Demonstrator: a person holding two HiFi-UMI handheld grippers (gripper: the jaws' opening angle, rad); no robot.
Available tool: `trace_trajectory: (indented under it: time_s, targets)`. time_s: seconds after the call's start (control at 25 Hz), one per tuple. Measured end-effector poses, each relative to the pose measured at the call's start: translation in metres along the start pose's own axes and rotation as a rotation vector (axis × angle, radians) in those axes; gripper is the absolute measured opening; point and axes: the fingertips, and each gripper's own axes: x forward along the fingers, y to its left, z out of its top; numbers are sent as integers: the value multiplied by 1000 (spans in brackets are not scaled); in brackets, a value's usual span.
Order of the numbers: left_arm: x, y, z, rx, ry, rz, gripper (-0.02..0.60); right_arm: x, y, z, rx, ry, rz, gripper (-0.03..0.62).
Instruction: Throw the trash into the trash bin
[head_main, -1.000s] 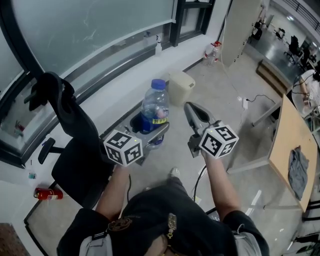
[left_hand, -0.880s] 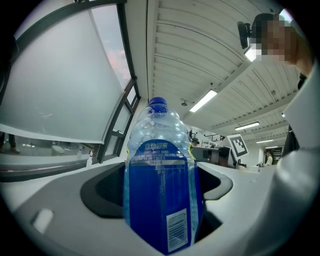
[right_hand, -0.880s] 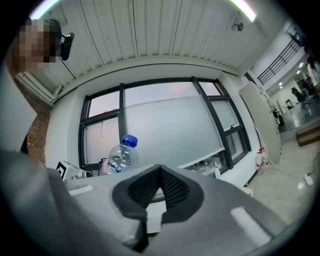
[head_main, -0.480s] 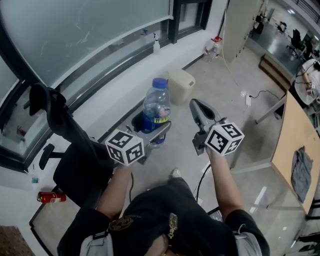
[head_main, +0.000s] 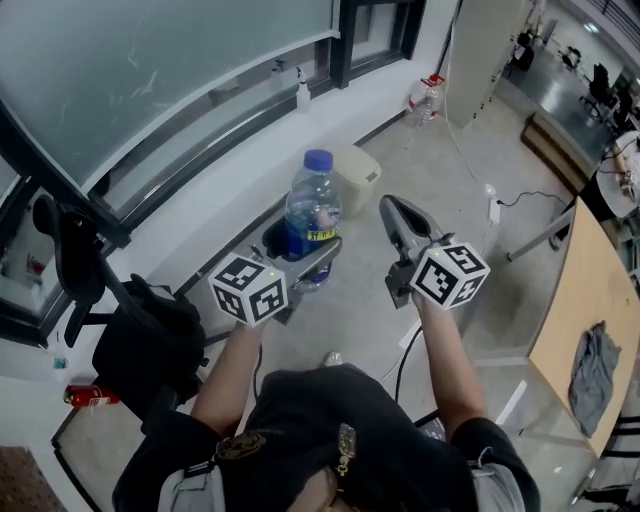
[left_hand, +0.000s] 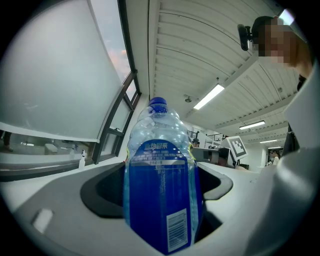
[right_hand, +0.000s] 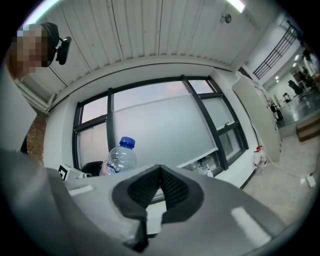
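Observation:
A clear plastic bottle (head_main: 311, 215) with a blue cap and blue label stands upright between the jaws of my left gripper (head_main: 297, 256), which is shut on it. In the left gripper view the bottle (left_hand: 160, 190) fills the middle, pinched at its lower body. My right gripper (head_main: 398, 222) is held level beside it on the right, its jaws shut with nothing between them; the right gripper view shows the black pads pressed together (right_hand: 160, 187) and the bottle (right_hand: 119, 156) off to the left. A beige lidded trash bin (head_main: 356, 172) stands on the floor just beyond the bottle, partly hidden by it.
A black office chair (head_main: 130, 335) stands at the left. A red can (head_main: 88, 395) lies on the floor at lower left. A wooden table (head_main: 585, 330) with a grey cloth is at the right. A spray bottle (head_main: 300, 95) sits on the window ledge, a water jug (head_main: 425, 98) by the wall.
The view has moved forward toward the window wall; the bin now sits closer behind the bottle and the chair has slid down to the left. Both grippers keep their hold and pose.

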Motion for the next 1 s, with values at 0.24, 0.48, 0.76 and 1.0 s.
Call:
trace_trajectory:
  time_s: [0.24, 0.48, 0.76, 1.0]
  targets:
    - [54, 14, 4, -4, 27, 13, 428, 12, -58, 12, 32, 5, -4, 2]
    - [103, 49, -6, -18, 62, -6, 429, 41, -110, 3, 66, 17, -38, 2]
    - [169, 134, -13, -76, 86, -47, 428, 115, -174, -8, 77, 64, -112, 2]
    - [217, 213, -28, -121, 154, -69, 428, 181, -220, -21, 59, 160, -192, 2]
